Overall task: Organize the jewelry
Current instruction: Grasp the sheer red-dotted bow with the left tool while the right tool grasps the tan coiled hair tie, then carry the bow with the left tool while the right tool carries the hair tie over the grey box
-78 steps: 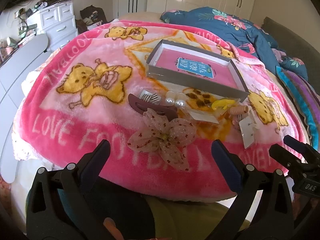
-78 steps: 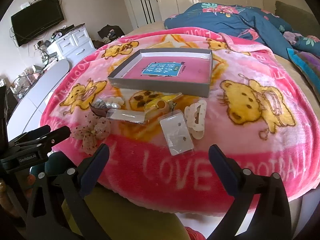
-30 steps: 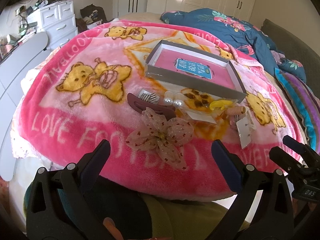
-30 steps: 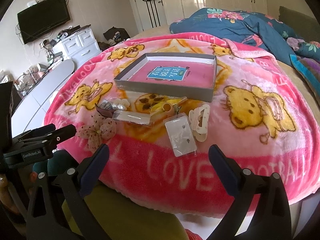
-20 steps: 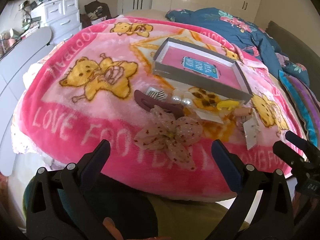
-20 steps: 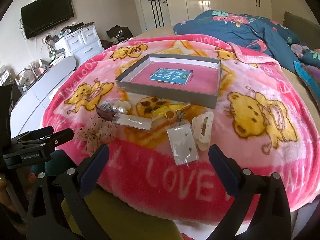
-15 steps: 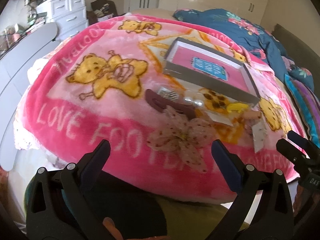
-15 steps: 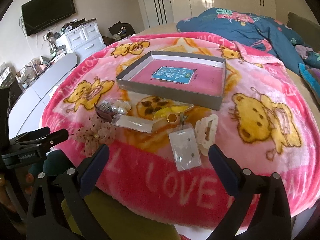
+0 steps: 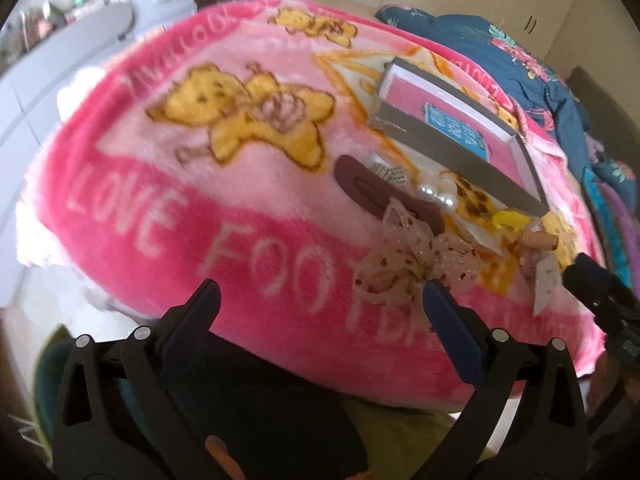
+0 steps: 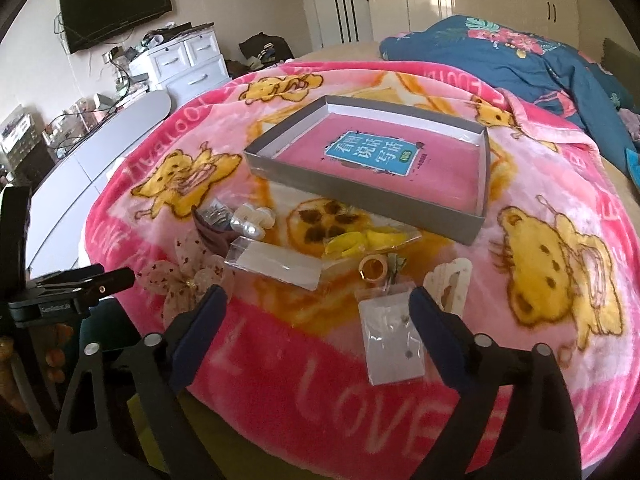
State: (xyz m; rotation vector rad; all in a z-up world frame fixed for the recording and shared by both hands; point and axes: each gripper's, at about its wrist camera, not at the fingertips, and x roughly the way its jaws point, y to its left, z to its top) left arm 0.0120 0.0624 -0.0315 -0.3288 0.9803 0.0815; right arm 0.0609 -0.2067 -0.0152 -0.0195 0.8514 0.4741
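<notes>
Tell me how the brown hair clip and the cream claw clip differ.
The brown hair clip is dark, long and smooth; the cream claw clip is pale with a scalloped edge. The brown one lies partly under the spotted bow; the cream one lies uncovered. Both rest on the pink blanket, outside the grey box.

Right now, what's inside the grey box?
Inside the grey box only a pink book with a blue label shows, lying flat. No jewelry is in it. Anything under the book is covered.
</notes>
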